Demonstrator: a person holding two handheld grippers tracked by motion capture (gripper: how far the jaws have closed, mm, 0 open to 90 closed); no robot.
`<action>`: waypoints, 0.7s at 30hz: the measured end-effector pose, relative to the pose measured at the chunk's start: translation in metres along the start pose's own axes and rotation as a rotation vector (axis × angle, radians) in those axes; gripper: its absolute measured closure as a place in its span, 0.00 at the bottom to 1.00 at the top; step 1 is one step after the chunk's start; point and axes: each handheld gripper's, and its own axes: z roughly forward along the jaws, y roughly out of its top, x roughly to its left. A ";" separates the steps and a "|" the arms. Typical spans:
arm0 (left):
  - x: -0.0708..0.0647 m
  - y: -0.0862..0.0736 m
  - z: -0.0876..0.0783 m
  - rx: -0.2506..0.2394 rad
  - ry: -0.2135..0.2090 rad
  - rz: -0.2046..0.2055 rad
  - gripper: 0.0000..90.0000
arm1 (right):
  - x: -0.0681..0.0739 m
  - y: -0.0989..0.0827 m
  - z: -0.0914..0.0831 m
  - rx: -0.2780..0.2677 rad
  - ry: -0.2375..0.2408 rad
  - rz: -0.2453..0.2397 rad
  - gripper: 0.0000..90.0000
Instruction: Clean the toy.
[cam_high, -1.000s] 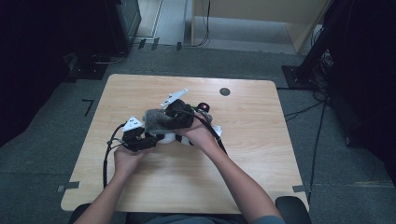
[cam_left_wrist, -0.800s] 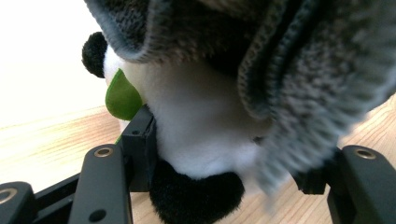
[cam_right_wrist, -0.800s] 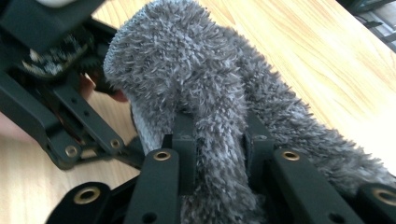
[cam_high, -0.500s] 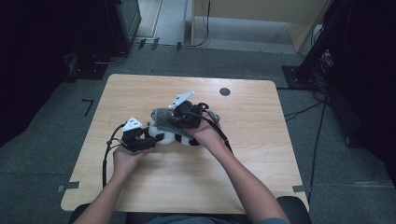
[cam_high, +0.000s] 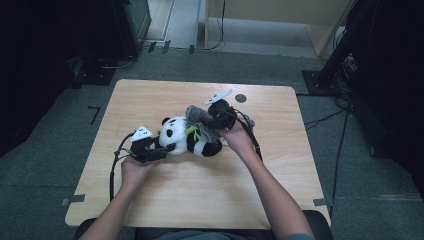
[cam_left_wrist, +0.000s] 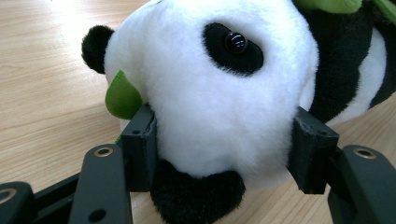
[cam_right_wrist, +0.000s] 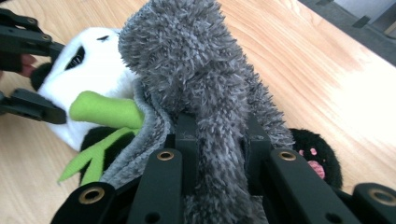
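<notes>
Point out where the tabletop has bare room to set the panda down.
Bare wood lies along the table's far left edge, over its right third beyond the right claw, and across the near strip between the forearms. The middle is crowded: panda, grey cloth, left claw.

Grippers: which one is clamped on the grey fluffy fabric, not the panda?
The right gripper: its jaws pinch the grey fluffy fabric over the panda's body. The left gripper holds the panda by its white head.
</notes>
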 end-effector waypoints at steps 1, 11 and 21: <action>0.000 0.000 0.000 0.000 -0.001 -0.003 0.41 | 0.001 0.001 -0.001 -0.003 0.009 0.004 0.83; -0.001 0.001 0.000 -0.004 0.000 -0.020 0.41 | 0.035 0.027 -0.014 -0.063 0.088 -0.053 0.83; -0.002 0.004 -0.001 0.005 0.004 -0.033 0.39 | 0.071 0.041 0.025 0.016 0.148 -0.091 0.82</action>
